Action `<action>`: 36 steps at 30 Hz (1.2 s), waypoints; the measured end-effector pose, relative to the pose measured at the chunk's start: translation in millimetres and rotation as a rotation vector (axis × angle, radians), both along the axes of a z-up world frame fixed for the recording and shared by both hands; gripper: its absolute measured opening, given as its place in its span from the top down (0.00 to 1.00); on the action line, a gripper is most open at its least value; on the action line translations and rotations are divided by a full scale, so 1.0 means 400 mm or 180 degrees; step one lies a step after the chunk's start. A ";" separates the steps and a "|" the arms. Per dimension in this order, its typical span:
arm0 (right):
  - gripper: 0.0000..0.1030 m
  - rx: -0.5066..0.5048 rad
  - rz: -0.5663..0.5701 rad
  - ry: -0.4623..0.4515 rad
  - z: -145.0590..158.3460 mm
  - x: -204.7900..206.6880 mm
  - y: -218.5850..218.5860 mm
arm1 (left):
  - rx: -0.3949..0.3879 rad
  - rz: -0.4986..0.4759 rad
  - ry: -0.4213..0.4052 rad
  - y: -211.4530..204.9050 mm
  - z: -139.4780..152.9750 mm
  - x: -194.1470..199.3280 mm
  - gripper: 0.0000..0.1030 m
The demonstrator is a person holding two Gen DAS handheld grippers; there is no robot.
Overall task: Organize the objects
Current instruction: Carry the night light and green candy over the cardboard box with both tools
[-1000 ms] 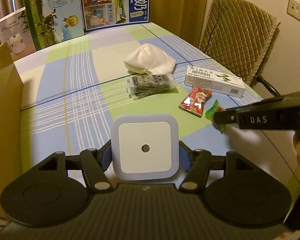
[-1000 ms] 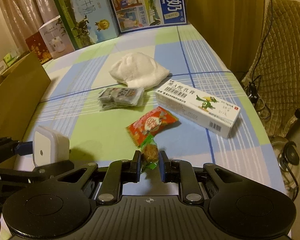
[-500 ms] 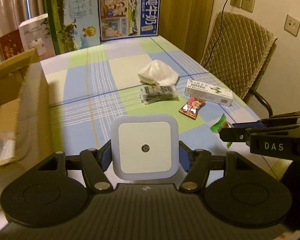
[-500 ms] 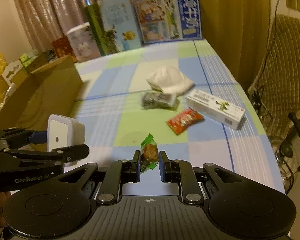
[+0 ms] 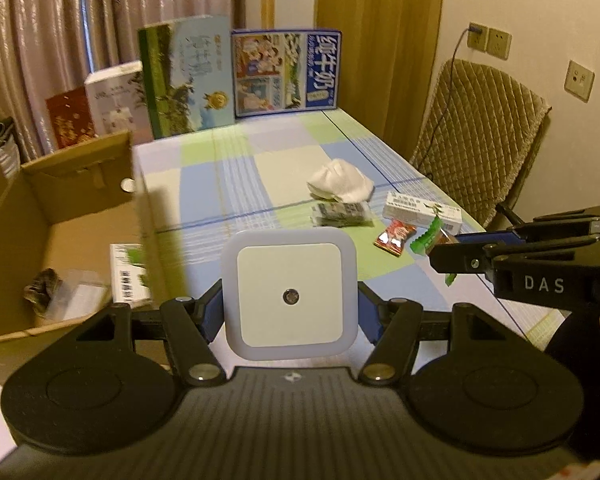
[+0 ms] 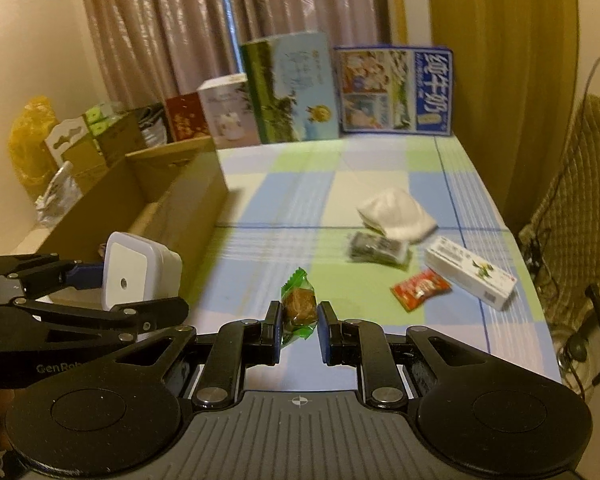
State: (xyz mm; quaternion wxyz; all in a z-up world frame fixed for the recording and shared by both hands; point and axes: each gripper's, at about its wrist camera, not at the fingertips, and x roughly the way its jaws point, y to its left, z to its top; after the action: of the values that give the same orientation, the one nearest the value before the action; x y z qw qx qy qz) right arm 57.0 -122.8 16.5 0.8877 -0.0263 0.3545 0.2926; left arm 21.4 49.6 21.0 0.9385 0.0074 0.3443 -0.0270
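From the left wrist camera, the left gripper (image 5: 290,300) has its fingers clamped on a white square night light (image 5: 290,294) at 6 o'clock, above the checked desk (image 5: 228,184), with the open cardboard box (image 5: 76,200) at 9 o'clock. From the right wrist camera, the right gripper (image 6: 299,322) pinches a green-wrapped candy (image 6: 298,304) at centre; a red snack packet (image 6: 420,289) and a white medicine box (image 6: 470,272) lie at 3 o'clock.

A home: curtains (image 5: 52,40) (drawn), padded chair (image 5: 480,132).
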 end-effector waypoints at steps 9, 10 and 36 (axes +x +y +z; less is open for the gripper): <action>0.85 0.0040 0.0284 -0.0081 0.033 -0.034 0.091 | 0.0073 0.0248 -0.0100 0.081 0.054 -0.063 0.41; 0.85 0.0045 0.0314 -0.0082 0.034 -0.035 0.101 | 0.0078 0.0286 -0.0103 0.092 0.057 -0.068 0.41; 0.85 0.0030 0.0829 -0.0168 0.054 -0.063 0.295 | 0.0080 0.0744 -0.0129 0.277 0.097 -0.133 0.41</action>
State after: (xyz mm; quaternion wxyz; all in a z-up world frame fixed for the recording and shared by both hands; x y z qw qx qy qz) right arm 32.0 -4.9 38.1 0.8513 -0.0756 0.3232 0.4063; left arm -31.9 160.2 59.9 0.9418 -0.0205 0.3241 0.0871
